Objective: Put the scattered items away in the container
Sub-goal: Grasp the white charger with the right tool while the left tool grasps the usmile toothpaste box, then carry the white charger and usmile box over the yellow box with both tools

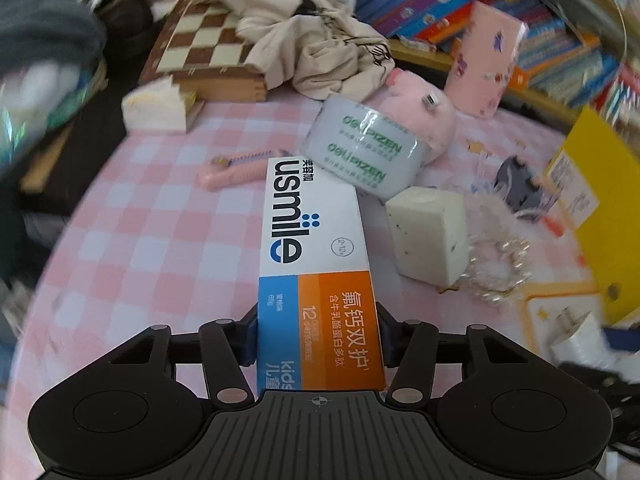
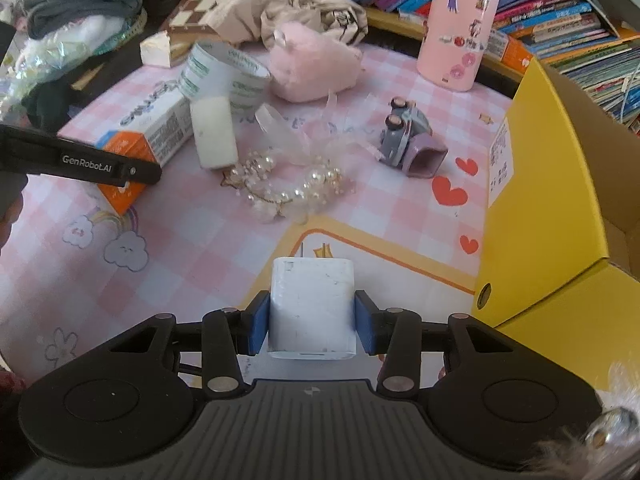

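Observation:
My left gripper (image 1: 318,332) is shut on the near end of a white, blue and orange toothpaste box (image 1: 312,220), with a blue pad against each side. The box lies on the pink checked tablecloth (image 1: 160,240). From the right wrist view, the same box (image 2: 156,120) sits at the left with the left gripper's black finger (image 2: 80,162) over it. My right gripper (image 2: 311,320) is shut on a white charger plug (image 2: 312,296), prongs pointing away. The yellow cardboard container (image 2: 536,184) stands open just to the right.
Scattered on the cloth are a tape roll (image 2: 224,76), a white soap block (image 2: 212,132), a pearl headband (image 2: 288,188), a grey toy car (image 2: 408,140), a pink plush (image 2: 312,64) and a pink knife (image 1: 236,168). A chessboard (image 1: 208,44), crumpled cloth and books line the back.

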Available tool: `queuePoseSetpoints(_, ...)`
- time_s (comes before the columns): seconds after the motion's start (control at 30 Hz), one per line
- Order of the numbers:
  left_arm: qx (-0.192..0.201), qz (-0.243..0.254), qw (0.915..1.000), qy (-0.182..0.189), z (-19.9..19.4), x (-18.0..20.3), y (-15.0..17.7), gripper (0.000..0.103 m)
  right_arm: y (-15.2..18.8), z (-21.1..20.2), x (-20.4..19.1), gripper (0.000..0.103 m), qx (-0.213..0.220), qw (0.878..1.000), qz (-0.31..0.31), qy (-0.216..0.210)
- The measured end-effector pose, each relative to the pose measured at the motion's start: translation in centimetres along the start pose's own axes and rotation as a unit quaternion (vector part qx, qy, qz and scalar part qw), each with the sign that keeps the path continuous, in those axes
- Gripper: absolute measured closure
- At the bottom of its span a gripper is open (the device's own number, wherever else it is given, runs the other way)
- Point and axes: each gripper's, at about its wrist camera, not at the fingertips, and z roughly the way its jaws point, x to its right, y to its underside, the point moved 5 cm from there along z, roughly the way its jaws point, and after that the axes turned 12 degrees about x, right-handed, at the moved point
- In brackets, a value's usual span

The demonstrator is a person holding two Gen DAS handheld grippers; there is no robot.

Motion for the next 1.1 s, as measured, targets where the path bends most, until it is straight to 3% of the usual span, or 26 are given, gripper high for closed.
queuePoseSetpoints(0.27, -0.006, -0.13, 0.9913, 0.02, -2.4, -1.0, 0.7, 0.051, 0.1, -1.9, 0.3, 0.062, 0.02, 1.0, -0.001, -0.01)
queuePoseSetpoints(0.53, 0.007, -0.213, 0.9769, 0.016, -5.2, 0.0, 2.1, 0.051, 1.1, -4.5, 1.2, 0.062, 0.033, 0.999, -0.027, -0.033)
queuePoseSetpoints(0.87, 0.015, -0.246, 0.9691, -0.001, -8.5, 4.0, 4.8, 0.051, 3.8, -7.4, 3.5, 0.062, 0.036, 0.996, -0.042, -0.068)
queuePoseSetpoints(1.1, 0.005, -0.246, 0.9693, -0.006, -10.1, 6.5, 6.7, 0.051, 5.7, -8.9, 4.8, 0.062, 0.03, 0.995, -0.035, -0.083)
